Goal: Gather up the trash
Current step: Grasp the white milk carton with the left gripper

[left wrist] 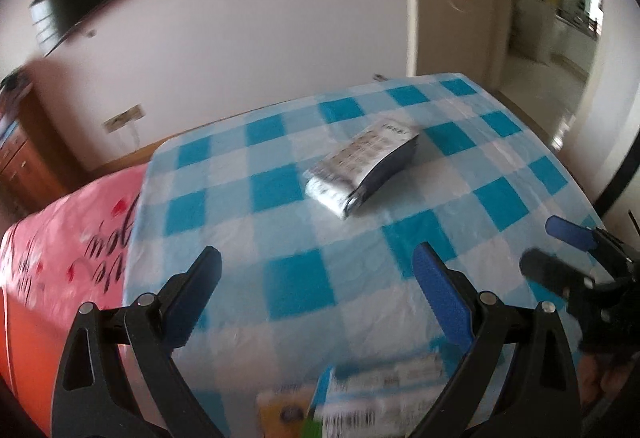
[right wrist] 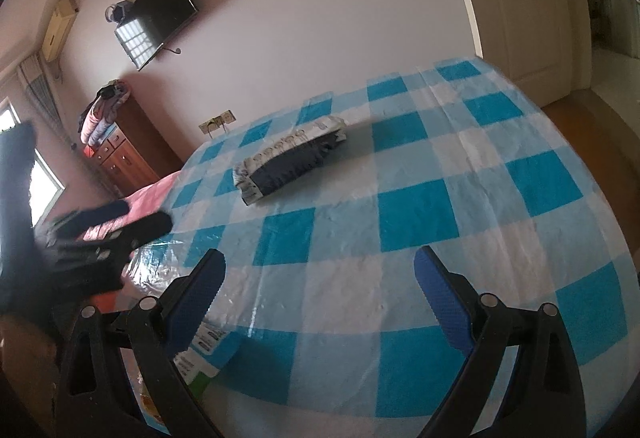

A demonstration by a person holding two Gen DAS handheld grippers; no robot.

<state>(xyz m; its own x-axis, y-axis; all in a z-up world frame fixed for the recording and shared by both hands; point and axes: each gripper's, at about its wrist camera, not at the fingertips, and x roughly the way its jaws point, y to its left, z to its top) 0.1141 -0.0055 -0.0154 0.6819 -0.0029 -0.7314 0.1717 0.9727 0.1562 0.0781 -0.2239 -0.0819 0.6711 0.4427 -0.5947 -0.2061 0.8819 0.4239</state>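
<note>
A flattened silver and dark snack bag [left wrist: 362, 168] lies near the middle of the blue-checked tablecloth [left wrist: 280, 230]; it also shows in the right wrist view [right wrist: 292, 158]. A small printed box with green and yellow [left wrist: 360, 394] lies at the near edge, just below my left gripper [left wrist: 318, 266], which is open and empty. The box shows partly behind a finger in the right wrist view [right wrist: 200, 358]. My right gripper [right wrist: 320, 270] is open and empty above the cloth. It also appears in the left wrist view [left wrist: 560, 250], and the left one in the right wrist view [right wrist: 120, 222].
A pink printed sheet [left wrist: 72, 258] covers the surface left of the tablecloth [right wrist: 440, 238]. A wooden dresser [right wrist: 120, 146] and a wall television [right wrist: 160, 18] are at the back left. A white door [right wrist: 528, 10] stands at the right.
</note>
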